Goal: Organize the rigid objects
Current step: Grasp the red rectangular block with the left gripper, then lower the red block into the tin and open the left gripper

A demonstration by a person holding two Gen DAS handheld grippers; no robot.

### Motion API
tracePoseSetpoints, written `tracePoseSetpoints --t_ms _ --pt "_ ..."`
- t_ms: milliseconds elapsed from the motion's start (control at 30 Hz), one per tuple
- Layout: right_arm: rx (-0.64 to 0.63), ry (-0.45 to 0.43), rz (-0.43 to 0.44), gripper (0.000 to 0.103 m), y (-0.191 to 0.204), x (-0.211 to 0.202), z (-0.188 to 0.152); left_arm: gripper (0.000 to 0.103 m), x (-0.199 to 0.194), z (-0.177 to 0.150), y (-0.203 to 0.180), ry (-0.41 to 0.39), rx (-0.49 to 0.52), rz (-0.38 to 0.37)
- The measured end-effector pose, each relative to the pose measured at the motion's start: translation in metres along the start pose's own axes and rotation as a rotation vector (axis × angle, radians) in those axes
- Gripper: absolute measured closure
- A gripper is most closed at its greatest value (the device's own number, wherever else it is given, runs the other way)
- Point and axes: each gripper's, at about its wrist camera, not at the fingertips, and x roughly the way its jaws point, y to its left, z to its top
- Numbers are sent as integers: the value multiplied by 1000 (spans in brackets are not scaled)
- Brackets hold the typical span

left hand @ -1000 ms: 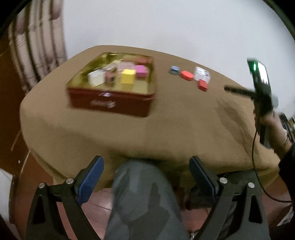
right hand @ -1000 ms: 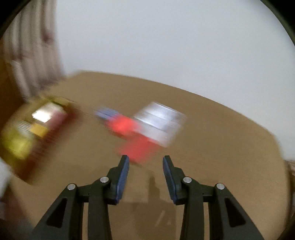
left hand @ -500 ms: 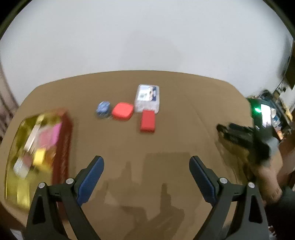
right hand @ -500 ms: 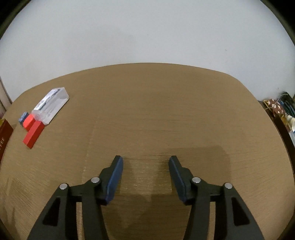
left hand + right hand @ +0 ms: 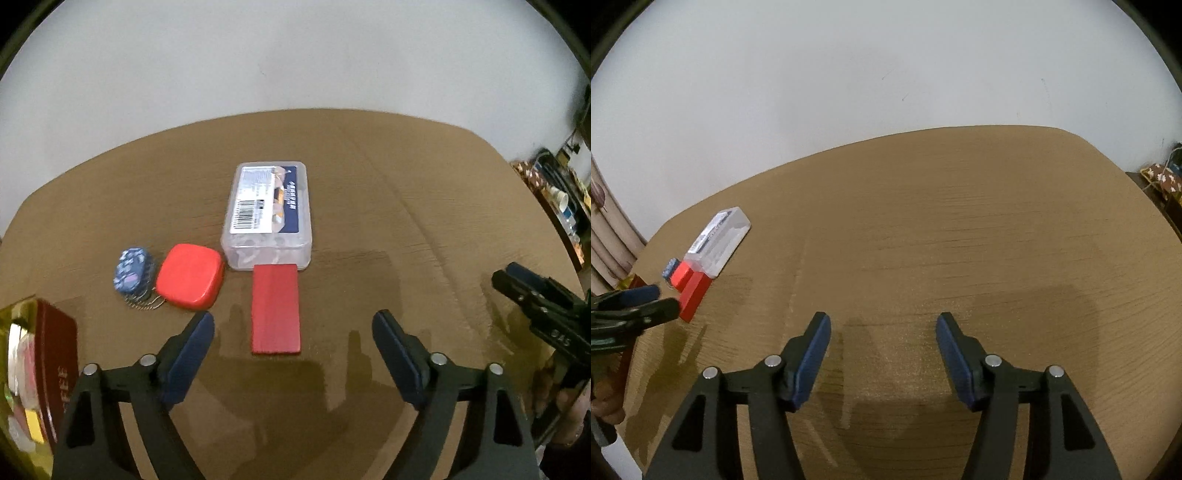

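A flat red block (image 5: 275, 308) lies on the brown table (image 5: 406, 221), its far end against a clear plastic box (image 5: 267, 214). Left of it sit a rounded red case (image 5: 190, 275) and a small blue patterned pouch (image 5: 133, 269) on a chain. My left gripper (image 5: 293, 319) hovers over the block's near end, its jaws closing, with the pads clear of the block. My right gripper (image 5: 883, 321) stands off to the right over bare table, jaws opening with nothing between them. From there the clear box (image 5: 718, 240) and red block (image 5: 694, 295) show far left.
A red tin (image 5: 55, 369) with a gold inside holding several small blocks sits at the left edge. A curtain (image 5: 605, 229) hangs beyond the table's left side, and cluttered shelves (image 5: 561, 199) stand to the right. A hand (image 5: 605, 402) holds the left gripper (image 5: 639, 302).
The left gripper swung from the tin to the small objects, came close over the red block, and its jaws narrowed. The right gripper swung right, away from the objects, and its jaws widened.
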Motion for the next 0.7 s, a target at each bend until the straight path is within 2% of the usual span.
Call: tracePoseSetpoints --t_ms 67,133,167,267,300,500,700 --pt "9 -4 11 42 -2 -2 -1 30 7 2 1 28 7 -7" --pt "18 -7 19 42 -4 -4 -2 46 14 3 2 67 6 -33" --pt "21 -7 22 42 -4 -3 -2 50 19 4 3 88 2 -34" --pt "32 -11 30 42 -6 -4 -2 68 20 6 4 77 13 -29" --pt "35 -11 32 42 -6 -4 -2 77 18 5 5 71 15 -27" --pt "50 -14 39 42 -5 -3 -5 77 -3 -14 18 42 -75 -49" --pt "56 -13 43 42 -4 -3 -7 77 -91 -68 36 -30 -197 -38"
